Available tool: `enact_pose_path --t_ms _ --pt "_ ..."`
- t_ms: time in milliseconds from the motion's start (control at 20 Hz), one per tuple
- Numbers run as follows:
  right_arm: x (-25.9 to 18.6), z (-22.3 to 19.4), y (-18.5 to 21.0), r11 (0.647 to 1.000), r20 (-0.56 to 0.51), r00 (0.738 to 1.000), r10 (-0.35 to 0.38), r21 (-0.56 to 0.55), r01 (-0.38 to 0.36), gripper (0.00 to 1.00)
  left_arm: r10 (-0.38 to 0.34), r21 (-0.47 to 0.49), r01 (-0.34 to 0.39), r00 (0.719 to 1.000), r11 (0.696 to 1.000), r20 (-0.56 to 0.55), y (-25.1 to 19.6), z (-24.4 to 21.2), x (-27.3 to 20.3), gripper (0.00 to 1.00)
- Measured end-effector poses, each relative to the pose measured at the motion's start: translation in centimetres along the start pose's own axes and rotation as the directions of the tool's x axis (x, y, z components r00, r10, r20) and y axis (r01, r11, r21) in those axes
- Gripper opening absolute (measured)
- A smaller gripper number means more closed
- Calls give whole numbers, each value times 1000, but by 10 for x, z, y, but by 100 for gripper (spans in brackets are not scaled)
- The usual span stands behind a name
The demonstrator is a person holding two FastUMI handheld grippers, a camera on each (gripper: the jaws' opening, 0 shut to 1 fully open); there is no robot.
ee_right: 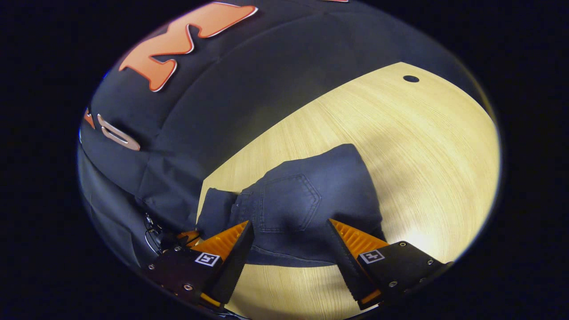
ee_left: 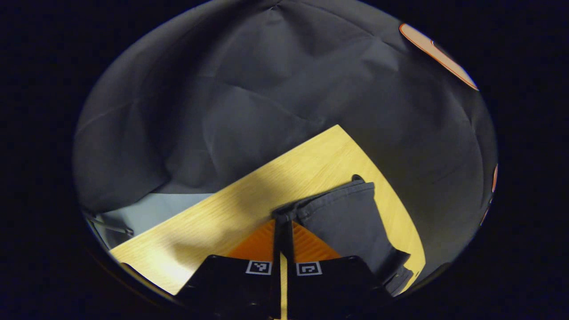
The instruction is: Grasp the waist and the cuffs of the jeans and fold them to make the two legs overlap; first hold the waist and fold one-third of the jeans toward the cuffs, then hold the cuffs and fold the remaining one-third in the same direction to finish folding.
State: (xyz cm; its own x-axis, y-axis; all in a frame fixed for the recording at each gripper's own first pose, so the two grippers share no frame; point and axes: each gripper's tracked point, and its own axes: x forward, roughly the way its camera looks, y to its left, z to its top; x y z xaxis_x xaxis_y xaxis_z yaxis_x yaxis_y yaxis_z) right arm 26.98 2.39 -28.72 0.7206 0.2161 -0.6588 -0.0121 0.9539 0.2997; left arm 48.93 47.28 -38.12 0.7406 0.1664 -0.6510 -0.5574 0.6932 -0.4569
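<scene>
The left gripper (ee_left: pixel 283 242) has its two orange fingers (ee_left: pixel 255 246) squeezed almost together. A thin edge of the dark jeans (ee_left: pixel 351 218) is pinched between them. The pinched bit stands up like a little strip between the two pads. From there the cloth runs off to the right and lies on the table (ee_left: pixel 213 222). A stitched hem goes along the top edge of that piece. Lower down, on the right, the cloth is bunched up in wrinkles near the table's edge.

The right gripper (ee_right: pixel 289 242) has its fingers spread far apart. One orange finger (ee_right: pixel 224 242) is on the left and the other is on the right. The jeans (ee_right: pixel 311 200) lie between them and a little past them. Neither finger is pressing on the cloth, so this gripper is not holding anything. The tips look as if they sit right at the near edge of the jeans.

In the right gripper view the jeans are a folded, rounded heap on the table (ee_right: pixel 422 146). A back pocket (ee_right: pixel 289 202) with pale stitching faces up in the middle. A smaller flap of cloth sticks out to the left, close to the table's edge.

The table is light wood with fine lines in it. There is a small dark hole (ee_right: pixel 410 78) in it, far from the jeans. Black cloth hangs behind the table. In the left gripper view a bit of grey floor (ee_left: pixel 151 211) shows past the table's corner.
</scene>
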Motion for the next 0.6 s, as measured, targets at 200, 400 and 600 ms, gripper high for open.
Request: enact_pose_path --t_ms 200,400,600 --pt "-4 -3 -7 1000 -8 1000 -8 20 8 98 -127 -41 125 991 991 -36 -25 -18 -18 1" --pt "-9 -10 -7 999 -25 999 21 33 -20 98 -247 -81 245 969 966 -23 -48 -11 -33 1" --pt "-16 -17 -12 999 -35 999 26 31 -25 98 -274 -336 243 960 910 -49 -41 -16 -34 1"
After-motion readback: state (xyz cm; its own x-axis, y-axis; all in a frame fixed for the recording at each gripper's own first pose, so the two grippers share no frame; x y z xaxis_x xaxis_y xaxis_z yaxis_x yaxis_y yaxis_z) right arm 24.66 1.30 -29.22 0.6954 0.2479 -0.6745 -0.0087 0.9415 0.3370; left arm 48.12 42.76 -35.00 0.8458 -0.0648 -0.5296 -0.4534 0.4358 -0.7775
